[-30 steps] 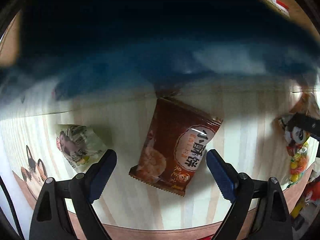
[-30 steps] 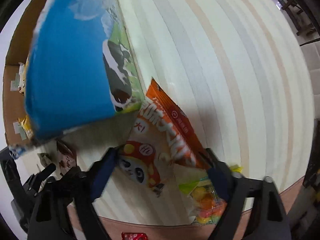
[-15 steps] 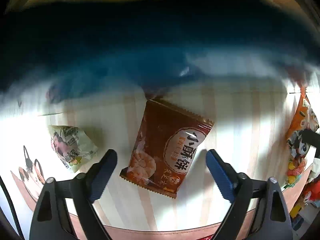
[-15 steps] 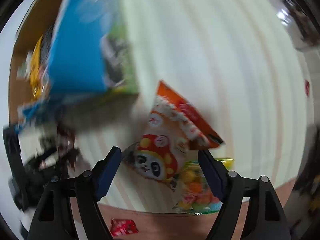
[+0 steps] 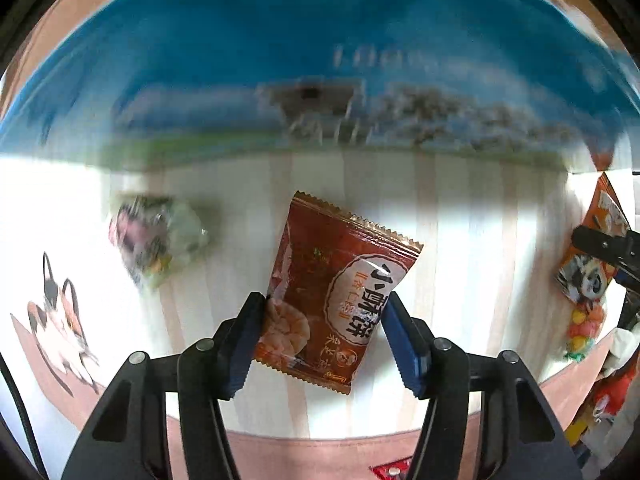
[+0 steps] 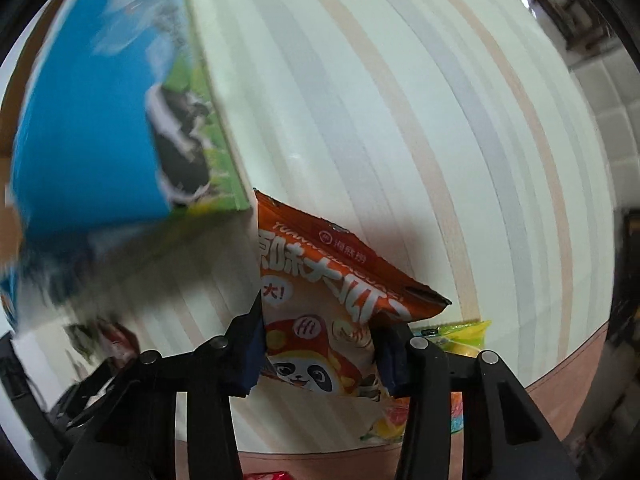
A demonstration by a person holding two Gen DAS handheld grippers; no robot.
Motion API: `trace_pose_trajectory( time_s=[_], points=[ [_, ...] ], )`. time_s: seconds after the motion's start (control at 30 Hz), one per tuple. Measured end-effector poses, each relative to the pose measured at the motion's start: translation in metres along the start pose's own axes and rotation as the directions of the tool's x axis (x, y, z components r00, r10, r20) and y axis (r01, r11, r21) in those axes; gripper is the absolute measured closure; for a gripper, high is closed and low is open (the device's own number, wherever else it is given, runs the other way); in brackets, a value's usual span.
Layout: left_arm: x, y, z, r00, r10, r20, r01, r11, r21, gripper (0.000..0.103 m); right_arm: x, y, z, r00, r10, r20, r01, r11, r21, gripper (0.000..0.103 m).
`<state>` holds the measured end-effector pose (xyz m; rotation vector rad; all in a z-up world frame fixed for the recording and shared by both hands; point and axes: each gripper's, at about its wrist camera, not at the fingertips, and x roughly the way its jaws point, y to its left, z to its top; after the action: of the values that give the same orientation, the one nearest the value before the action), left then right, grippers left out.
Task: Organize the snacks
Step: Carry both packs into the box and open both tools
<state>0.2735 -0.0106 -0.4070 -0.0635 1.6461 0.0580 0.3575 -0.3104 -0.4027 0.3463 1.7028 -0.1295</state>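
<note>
Grasp overall: While both grippers point down at the striped tabletop [image 6: 400, 128], each has its jaws pressed on a snack packet of its own, which reads as a two-handed pick-up for sorting.
Left gripper [image 5: 324, 340]: its jaws have just been closing and now clamp the lower part of the brown-red cracker packet [image 5: 340, 280], one pad on each long edge; the packet lies flat and tilted on the tabletop.
Right gripper [image 6: 318, 354]: its jaws have just been closing and now pinch the orange panda packet [image 6: 332, 304] across its lower half, so that the wrapper buckles and its top corner lifts.
Why this hold: gripping across the narrow width suits the short jaw span, and soft wrappers likely need a firm squeeze.
Blue milk carton [image 6: 88, 128]: blurred and close to both cameras, next to the orange packet's top; probably the destination, though I cannot tell.
Other snacks: a small pale wrapped sweet [image 5: 160, 236] sits left of the brown packet, apart from it; a yellow-green candy bag [image 6: 452, 344] lies under the right gripper.
Change from a second ago: both pairs of jaws stood wide around their packets without touching; now they grip.
</note>
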Motion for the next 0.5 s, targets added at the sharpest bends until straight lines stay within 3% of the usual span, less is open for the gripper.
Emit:
trace_pose_trajectory(
  time_s=[0.23,0.5],
  points=[
    [-0.007,0.001,-0.03,0.999,-0.052,0.0,0.052,0.998,-0.02,0.046,0.006,0.029,-0.036,1.0,-0.003,-0.021,0.0,0.989,-0.147,0.06],
    [-0.041,0.007,-0.042,0.992,-0.114,0.046,0.115,0.993,-0.023,0.046,-0.026,0.062,-0.076,0.994,0.105,-0.032,-0.11,0.95,-0.292,0.062]
  ],
)
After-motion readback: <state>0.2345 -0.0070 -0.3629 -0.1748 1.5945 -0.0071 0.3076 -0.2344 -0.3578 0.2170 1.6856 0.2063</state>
